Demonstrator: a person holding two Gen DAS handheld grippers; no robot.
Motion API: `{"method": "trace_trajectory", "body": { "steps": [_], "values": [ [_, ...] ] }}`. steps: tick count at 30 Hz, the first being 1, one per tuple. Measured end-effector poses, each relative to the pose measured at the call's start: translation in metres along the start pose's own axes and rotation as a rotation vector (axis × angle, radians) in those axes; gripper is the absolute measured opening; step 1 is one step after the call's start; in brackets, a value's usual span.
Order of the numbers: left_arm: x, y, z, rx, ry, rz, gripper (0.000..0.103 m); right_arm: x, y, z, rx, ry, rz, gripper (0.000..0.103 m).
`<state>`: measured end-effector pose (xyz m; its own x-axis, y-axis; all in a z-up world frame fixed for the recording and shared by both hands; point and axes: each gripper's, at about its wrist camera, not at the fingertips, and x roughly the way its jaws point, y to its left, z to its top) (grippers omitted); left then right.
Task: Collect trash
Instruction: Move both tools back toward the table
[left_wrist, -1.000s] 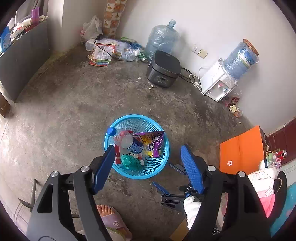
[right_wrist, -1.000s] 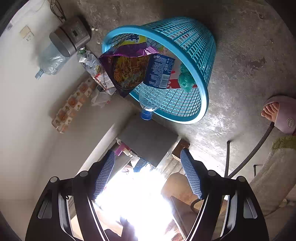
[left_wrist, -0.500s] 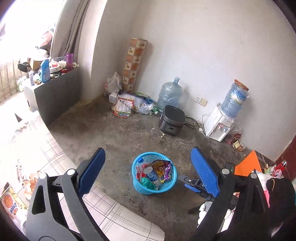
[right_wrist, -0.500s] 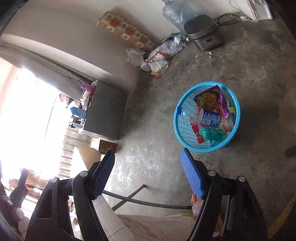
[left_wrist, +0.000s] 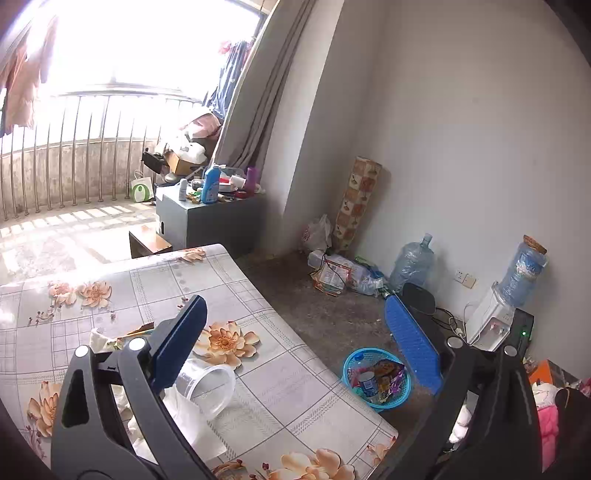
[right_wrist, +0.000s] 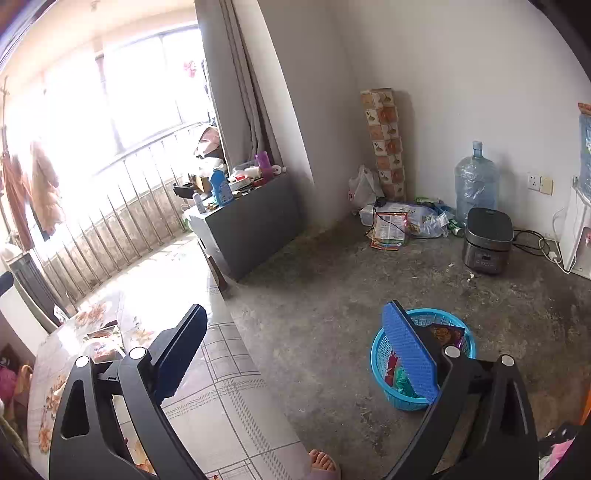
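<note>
Both tools gaped empty, the left tool (left_wrist: 293, 350) over the cup (left_wrist: 207, 384) lying tipped near the table (left_wrist: 280, 373) edge, the right tool (right_wrist: 291, 354) idle, so picking it up looked next, then carrying it to the basket (left_wrist: 376, 400) on the floor beyond.

Left gripper (left_wrist: 295, 339) and right gripper (right_wrist: 295, 350) both held level, jaws spread wide, gripping nothing

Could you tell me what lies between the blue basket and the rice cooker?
Right wrist view: only bare concrete floor between blue plastic basket and dark rice cooker.
</note>
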<state>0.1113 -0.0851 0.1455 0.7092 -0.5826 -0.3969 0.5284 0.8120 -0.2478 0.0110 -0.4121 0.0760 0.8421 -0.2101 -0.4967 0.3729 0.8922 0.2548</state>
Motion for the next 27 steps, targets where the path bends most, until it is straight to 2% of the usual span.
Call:
{"method": "trace_trajectory", "body": {
  "steps": [4, 9, 15, 18, 22, 25, 27],
  "values": [
    [-0.025, 0.039, -0.011, -0.081, -0.009, 0.086, 0.093, -0.009, 0.02, 0.002, -0.041, 0.011, 0.044, 0.093],
    [-0.056, 0.078, -0.028, -0.134, -0.022, 0.198, 0.093, -0.008, 0.041, 0.001, -0.058, 0.047, 0.132, 0.093],
    [-0.068, 0.107, -0.05, -0.181, 0.007, 0.238, 0.093, 0.001, 0.067, -0.006, -0.042, 0.118, 0.267, 0.093],
    [-0.066, 0.112, -0.061, -0.198, 0.03, 0.225, 0.093, 0.009, 0.082, -0.012, -0.05, 0.153, 0.314, 0.093],
    [-0.059, 0.106, -0.081, -0.173, 0.075, 0.139, 0.093, 0.022, 0.098, -0.021, -0.066, 0.203, 0.353, 0.092],
    [-0.049, 0.091, -0.097, -0.12, 0.123, 0.082, 0.093, 0.035, 0.11, -0.027, -0.066, 0.254, 0.385, 0.086],
    [-0.04, 0.083, -0.106, -0.09, 0.156, 0.081, 0.091, 0.047, 0.119, -0.031, -0.07, 0.286, 0.403, 0.082]
  ]
}}
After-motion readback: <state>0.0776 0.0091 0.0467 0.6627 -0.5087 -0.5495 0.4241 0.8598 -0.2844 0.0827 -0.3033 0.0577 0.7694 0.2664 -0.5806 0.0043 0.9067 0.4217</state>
